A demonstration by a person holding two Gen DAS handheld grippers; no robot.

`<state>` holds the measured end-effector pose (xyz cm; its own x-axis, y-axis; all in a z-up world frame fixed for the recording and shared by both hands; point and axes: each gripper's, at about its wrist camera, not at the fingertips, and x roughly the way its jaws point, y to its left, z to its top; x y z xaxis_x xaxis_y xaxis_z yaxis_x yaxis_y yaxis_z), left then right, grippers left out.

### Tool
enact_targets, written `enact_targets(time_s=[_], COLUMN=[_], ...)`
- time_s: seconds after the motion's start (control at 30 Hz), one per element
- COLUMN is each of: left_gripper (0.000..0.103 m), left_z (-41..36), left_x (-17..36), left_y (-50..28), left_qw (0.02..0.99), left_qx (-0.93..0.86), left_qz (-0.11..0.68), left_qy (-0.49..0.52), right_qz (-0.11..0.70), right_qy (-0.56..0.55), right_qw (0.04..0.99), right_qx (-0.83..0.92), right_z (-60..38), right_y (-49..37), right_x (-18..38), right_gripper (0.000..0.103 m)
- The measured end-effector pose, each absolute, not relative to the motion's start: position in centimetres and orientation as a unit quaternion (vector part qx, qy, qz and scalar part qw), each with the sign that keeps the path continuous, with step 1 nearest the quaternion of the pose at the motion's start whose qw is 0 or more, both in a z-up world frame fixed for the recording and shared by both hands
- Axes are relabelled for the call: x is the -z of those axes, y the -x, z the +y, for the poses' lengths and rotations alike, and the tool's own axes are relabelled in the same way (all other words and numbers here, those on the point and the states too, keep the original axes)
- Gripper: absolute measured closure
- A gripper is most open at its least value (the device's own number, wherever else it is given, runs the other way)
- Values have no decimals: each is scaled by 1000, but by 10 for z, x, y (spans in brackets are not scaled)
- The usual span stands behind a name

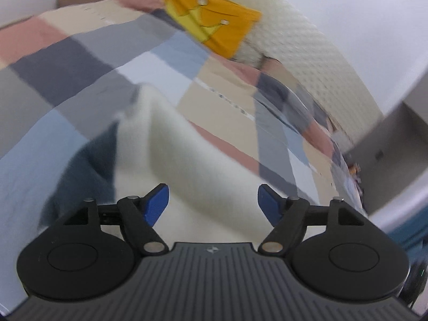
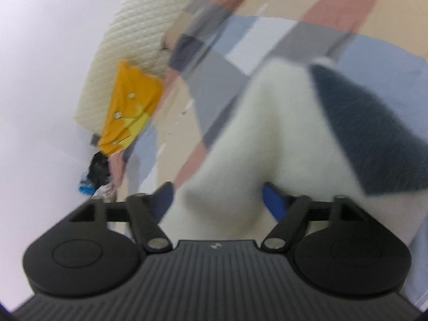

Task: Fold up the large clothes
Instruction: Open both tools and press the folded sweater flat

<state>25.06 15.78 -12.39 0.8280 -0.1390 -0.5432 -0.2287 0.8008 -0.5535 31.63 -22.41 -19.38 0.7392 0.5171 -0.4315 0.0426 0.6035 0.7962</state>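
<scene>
nearest to you, your left gripper (image 1: 213, 200) has its blue fingertips (image 1: 157, 203) spread wide apart, with nothing pinched between them; they hang over the fluffy white garment (image 1: 187, 160) that fills the space just ahead. your right gripper (image 2: 218, 200) also has its blue fingertips (image 2: 272, 203) set apart, and a soft bulge of the same white garment (image 2: 240, 147) sits in the gap between them; the frame is blurred, so you cannot tell whether either pad actually presses on the cloth.

the garment lies on the bed, on a patchwork bedspread (image 1: 80, 61) of grey, pale blue, pink and beige squares. a dark blue-grey panel (image 1: 91, 160) shows on it to the left of the white pile in your left view, and the same dark panel (image 2: 369, 128) lies to the right of the white in your right view. its edges are smeared by motion blur.

farther off, a yellow-orange cushion (image 1: 208, 18) with a crown design rests at the head of the bed, against a cream quilted headboard (image 1: 307, 53). in your right view the cushion (image 2: 128, 109) sits to the left, and below it a dark heap of things (image 2: 97, 171) lies at the bed's edge by the white wall (image 2: 40, 80)
</scene>
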Motion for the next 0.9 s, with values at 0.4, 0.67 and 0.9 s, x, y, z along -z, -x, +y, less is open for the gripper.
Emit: enact_targets(time_s=[0.4,0.67,0.9], left_gripper=[25,25,25], left_z=[116,112,129], left_x=[127,129,150], left_y=[-293,-324,-339], left_qw=[929,937,925], left_qx=[-47,-57,-71], left_qz=[327,332,360], left_qy=[166,90,95], right_qz=[350,355,357], right_qy=[-197,-137,-129], right_qw=[898,908,906], right_qx=[-179,-175,-184], right_z=[-167,-155,-154], right_y=[-332,-359,-363], right_x=[171,176,178], right_gripper=[29,29,27])
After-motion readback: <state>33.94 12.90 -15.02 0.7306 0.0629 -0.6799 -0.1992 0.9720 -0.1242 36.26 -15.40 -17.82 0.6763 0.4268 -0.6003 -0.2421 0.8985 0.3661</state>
